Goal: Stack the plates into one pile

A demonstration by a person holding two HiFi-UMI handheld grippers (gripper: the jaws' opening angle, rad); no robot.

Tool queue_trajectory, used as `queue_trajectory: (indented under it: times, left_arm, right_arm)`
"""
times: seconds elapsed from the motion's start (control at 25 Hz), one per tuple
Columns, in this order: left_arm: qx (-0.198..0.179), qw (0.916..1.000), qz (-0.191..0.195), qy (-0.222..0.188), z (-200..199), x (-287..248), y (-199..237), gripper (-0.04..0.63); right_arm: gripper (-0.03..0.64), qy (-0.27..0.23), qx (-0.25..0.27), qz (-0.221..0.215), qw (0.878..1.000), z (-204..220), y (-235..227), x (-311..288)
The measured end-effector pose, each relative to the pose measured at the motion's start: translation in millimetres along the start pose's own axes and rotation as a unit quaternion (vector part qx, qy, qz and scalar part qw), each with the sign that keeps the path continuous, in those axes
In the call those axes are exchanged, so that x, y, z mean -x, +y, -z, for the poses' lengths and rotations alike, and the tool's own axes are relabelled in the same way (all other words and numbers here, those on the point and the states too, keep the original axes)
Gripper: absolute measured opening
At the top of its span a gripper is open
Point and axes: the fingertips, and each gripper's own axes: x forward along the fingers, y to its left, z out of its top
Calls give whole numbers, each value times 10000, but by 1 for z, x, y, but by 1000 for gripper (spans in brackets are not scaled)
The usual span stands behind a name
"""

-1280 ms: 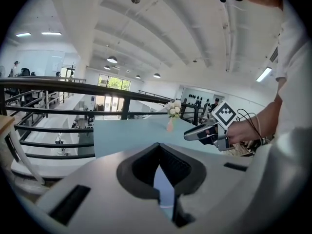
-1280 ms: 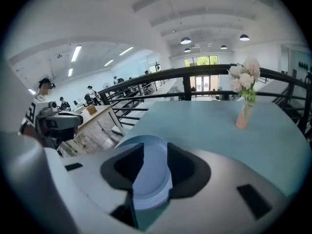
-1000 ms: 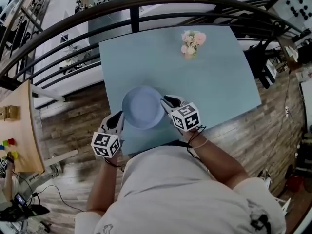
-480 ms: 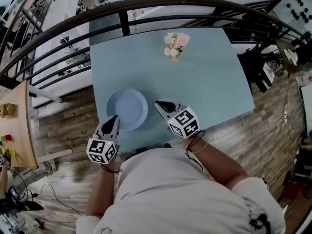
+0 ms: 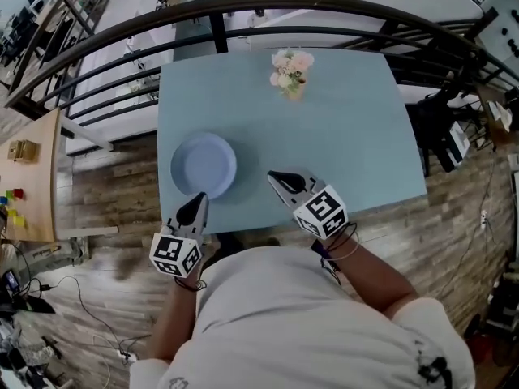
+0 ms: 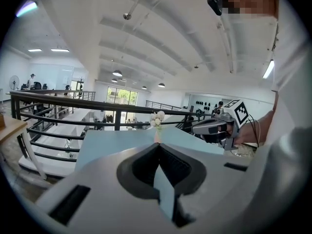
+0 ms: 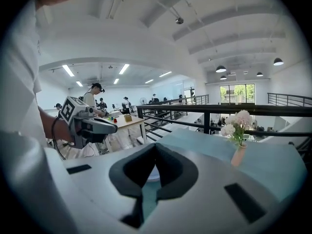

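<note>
A pale blue plate [image 5: 203, 164] lies flat on the light blue table [image 5: 349, 136], near its front left corner; whether it is one plate or a pile, I cannot tell. My left gripper [image 5: 198, 200] is shut and empty, its tips just short of the plate's near rim. My right gripper [image 5: 276, 177] is shut on nothing, over the table to the plate's right and apart from it. In the left gripper view my jaws [image 6: 157, 144] meet at the tips. The right gripper view shows closed jaws [image 7: 155, 145] with a sliver of the plate [image 7: 152, 173] behind them.
A small vase of pale flowers [image 5: 290, 73] stands at the table's far edge. A black railing [image 5: 243, 10] curves round behind the table. A wooden side table [image 5: 32, 185] with small blocks stands at the left. The person's body is close against the table's front edge.
Both grippers have drawn back from the plate's two sides toward the person and risen. The right gripper, earlier at the plate's right rim, is now apart from it.
</note>
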Motion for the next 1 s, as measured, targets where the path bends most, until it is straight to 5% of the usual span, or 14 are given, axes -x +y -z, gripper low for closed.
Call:
queue_trajectory:
  times: [0.44, 1.0]
  left_arm:
    - [-288, 9993, -165, -157, -5, 57, -51, 5]
    - [-663, 9955, 530, -432, -18, 143, -80, 5]
  right_arm:
    - [6, -223, 574, -250, 9978, -3, 49, 51]
    - [5, -610, 352, 344, 9969, -11, 137, 103]
